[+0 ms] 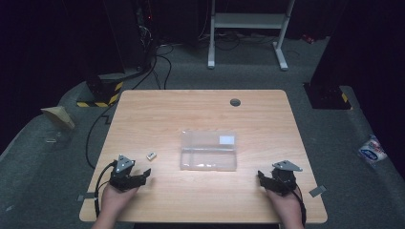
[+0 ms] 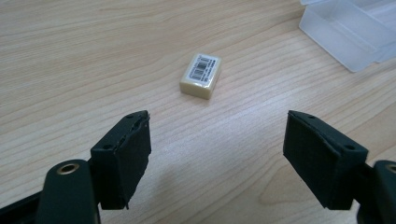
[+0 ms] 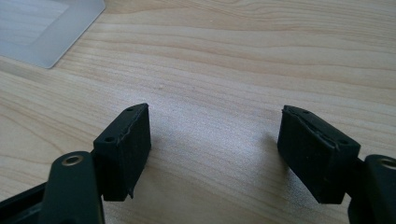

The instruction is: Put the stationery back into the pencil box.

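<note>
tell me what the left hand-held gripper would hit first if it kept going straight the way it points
Most likely the small eraser: it lies on the table just ahead of the left hand-held gripper, roughly centred between its open jaws. The clear plastic box sits farther off to the side.

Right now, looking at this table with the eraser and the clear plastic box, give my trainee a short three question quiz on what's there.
1. True or false: the left gripper is clamped on the eraser.
2. Which gripper is nearer the eraser: A) left, B) right?
3. Fill in: the clear plastic box lies open near the table's ____.

Key
1. False. Its jaws stand apart with only bare wood between them; the eraser lies ahead of them, untouched.
2. A. In the high view the eraser sits just beyond the left gripper, left of the box.
3. Middle, with both grippers at the near edge, either side of it.
</note>
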{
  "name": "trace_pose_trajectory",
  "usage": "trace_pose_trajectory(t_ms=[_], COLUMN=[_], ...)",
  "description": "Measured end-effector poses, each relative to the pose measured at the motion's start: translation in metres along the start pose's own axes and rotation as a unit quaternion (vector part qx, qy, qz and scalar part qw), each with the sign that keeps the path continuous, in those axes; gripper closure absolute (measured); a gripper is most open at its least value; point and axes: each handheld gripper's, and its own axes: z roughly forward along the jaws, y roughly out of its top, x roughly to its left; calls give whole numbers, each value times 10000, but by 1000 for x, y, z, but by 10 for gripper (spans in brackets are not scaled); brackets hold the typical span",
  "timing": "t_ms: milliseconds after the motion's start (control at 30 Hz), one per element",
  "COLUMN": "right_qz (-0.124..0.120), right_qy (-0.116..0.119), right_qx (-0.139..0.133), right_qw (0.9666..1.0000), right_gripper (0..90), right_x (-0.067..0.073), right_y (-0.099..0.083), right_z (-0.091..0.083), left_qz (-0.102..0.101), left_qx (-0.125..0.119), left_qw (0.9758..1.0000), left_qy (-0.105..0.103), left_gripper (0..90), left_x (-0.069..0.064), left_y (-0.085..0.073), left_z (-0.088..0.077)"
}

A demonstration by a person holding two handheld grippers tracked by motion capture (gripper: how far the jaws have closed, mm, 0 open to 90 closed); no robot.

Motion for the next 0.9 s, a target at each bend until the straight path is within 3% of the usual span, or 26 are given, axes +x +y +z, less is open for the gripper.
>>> trace_pose_trajectory(t_ms=[133,333,467,633,733,900], right_qz=[19,17,20,52,62,40], right_qy=[-5,-3,-36,-54,-60,-52], right_qx=[3,4,-22,-15,-13,-19], right_qw=[10000,10000,10000,10000,10000,10000], right_gripper=[254,256,270,274,275,276], right_x=[0,0,0,0,0,0], right_y=[0,0,0,1,0,0], right_z=[0,0,0,1,0,0], left_qz=[130,-29,70,231,178,-177], left_qx=[8,11,-119,-61,-99,-202], left_qw=[9999,9998,9998,9995,9997,9996], left_qy=[-35,-185,-170,-181,-158,-129], left_gripper=[238,238,237,223,237,264], left_x=[0,3,1,-1,0,6], left_y=[4,8,16,22,29,35], left_z=[5,10,11,16,18,32])
